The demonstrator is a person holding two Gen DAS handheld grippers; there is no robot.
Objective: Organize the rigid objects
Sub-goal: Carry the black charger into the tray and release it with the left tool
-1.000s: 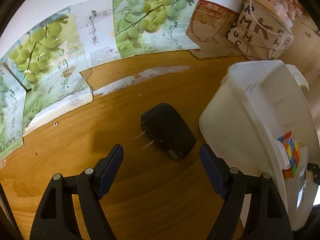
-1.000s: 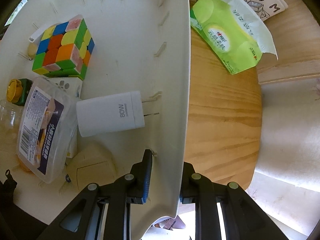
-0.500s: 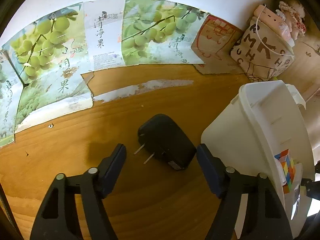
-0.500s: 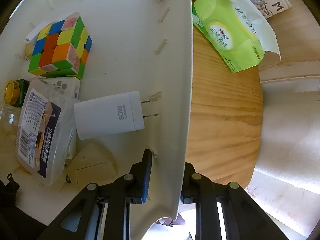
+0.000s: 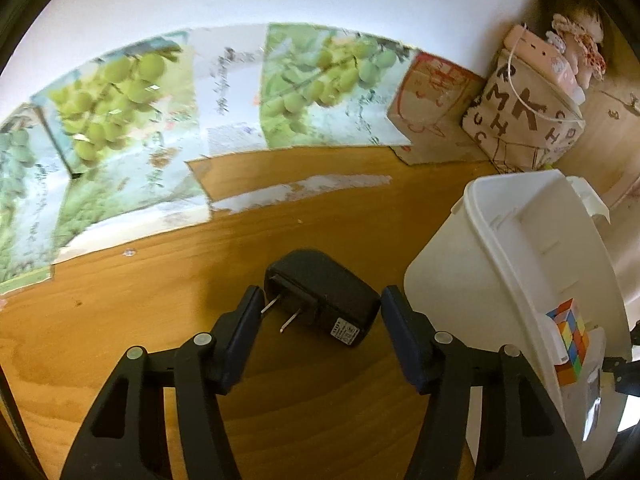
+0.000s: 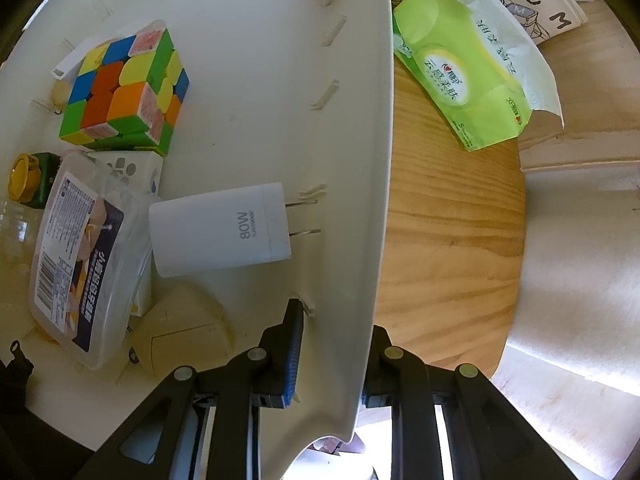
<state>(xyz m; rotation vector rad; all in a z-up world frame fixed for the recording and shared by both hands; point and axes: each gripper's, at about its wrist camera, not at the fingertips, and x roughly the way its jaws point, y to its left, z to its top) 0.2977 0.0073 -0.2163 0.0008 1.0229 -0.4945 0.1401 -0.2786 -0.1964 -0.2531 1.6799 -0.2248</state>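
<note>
A black plug charger (image 5: 324, 300) lies on the wooden table (image 5: 160, 340), prongs toward the left finger. My left gripper (image 5: 322, 306) straddles it and its jaws are closing; a thin gap still shows at each pad. The white bin (image 5: 480, 280) stands just to the right. My right gripper (image 6: 336, 344) is shut on the white bin's side wall (image 6: 360, 200), one finger inside and one outside. In the bin lie a colour cube (image 6: 124, 88), a white charger (image 6: 220, 228), a clear plastic box (image 6: 80, 256) and a beige piece (image 6: 184, 328).
Flattened grape-print cardboard (image 5: 160, 120) lies along the wall behind the charger. A lettered bag (image 5: 524, 120) sits at the back right. A green tissue pack (image 6: 464, 76) rests on the table beside the bin. The round table's edge (image 6: 516, 280) is near the bin.
My left gripper has come in over the black charger and its fingers have narrowed around it. The right gripper holds the bin wall as before.
</note>
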